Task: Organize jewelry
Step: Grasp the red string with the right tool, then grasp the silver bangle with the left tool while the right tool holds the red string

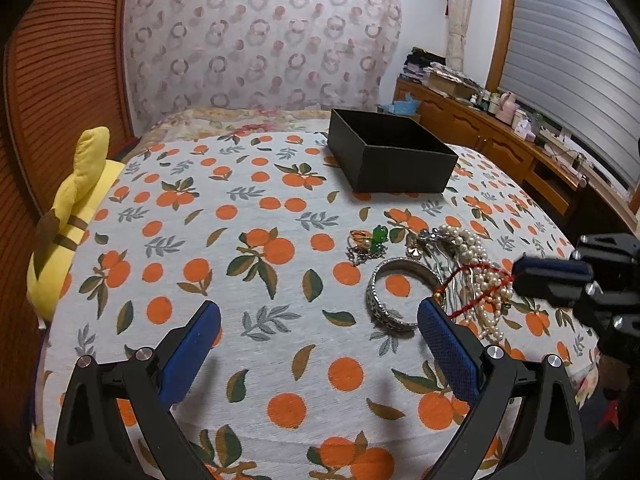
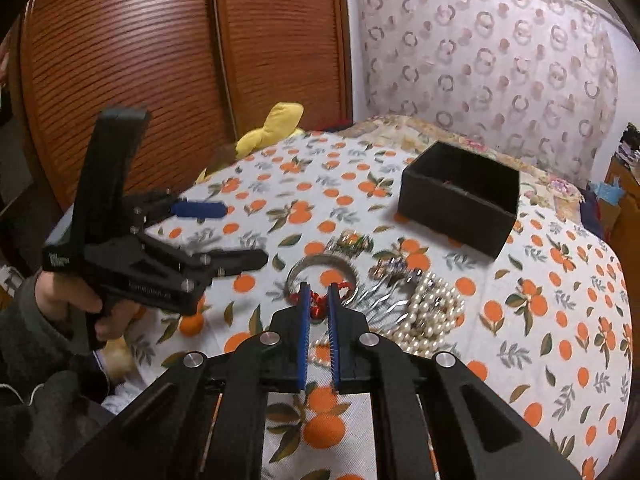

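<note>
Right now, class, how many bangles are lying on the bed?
1. The bangle lies flat on the cloth beside the pearls, near the open left gripper. Others may be hidden in the jewelry heap or the box.

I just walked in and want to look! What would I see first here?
First, the heap of pearl beads and the silver bangle on the orange-print cloth. The right claw is nearly closed around a red string there. Behind sits an open black box, and at the cloth's left edge, a yellow plush toy.
</note>
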Demonstrator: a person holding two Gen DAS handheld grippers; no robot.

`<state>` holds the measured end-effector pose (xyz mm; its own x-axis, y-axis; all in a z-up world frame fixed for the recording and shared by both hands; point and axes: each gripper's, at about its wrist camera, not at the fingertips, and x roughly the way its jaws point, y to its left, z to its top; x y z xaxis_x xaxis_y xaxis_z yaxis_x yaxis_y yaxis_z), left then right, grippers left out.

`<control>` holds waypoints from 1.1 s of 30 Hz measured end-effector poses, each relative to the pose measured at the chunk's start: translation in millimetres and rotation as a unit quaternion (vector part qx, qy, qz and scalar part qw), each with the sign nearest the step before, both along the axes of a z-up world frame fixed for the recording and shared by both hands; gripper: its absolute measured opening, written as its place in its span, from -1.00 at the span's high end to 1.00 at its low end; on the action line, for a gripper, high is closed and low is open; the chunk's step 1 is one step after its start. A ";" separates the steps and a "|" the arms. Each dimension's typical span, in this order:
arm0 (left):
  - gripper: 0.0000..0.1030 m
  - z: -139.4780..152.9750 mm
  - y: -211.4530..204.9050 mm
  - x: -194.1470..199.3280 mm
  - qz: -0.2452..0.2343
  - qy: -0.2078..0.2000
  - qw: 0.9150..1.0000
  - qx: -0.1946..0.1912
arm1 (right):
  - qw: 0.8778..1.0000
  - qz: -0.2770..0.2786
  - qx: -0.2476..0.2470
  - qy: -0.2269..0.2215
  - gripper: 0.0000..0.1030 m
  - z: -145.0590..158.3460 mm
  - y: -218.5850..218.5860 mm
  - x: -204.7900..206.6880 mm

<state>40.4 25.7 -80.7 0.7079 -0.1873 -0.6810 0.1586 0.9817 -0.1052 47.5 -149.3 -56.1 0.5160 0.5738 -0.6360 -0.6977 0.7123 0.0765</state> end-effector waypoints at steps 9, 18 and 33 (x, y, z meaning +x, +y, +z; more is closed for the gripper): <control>-0.61 1.2 -12.5 14.7 -0.030 0.013 0.999 -0.020 | 0.999 -0.029 0.014 -0.016 0.81 13.0 -17.5 9.0; 0.33 -10.6 -36.1 36.7 -0.061 0.053 0.997 -0.013 | 0.998 -0.060 0.013 -0.023 0.81 13.6 -40.4 20.9; 0.91 -18.7 -48.2 52.9 -0.053 0.058 0.996 0.030 | 0.997 -0.075 0.011 -0.021 0.81 9.3 -52.2 29.5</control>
<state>93.3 -22.5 -99.5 0.6022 -0.2135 -0.7692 0.2529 0.9650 -0.0699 77.0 -201.6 -46.8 0.6231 0.5027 -0.5992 -0.5871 0.8068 0.0663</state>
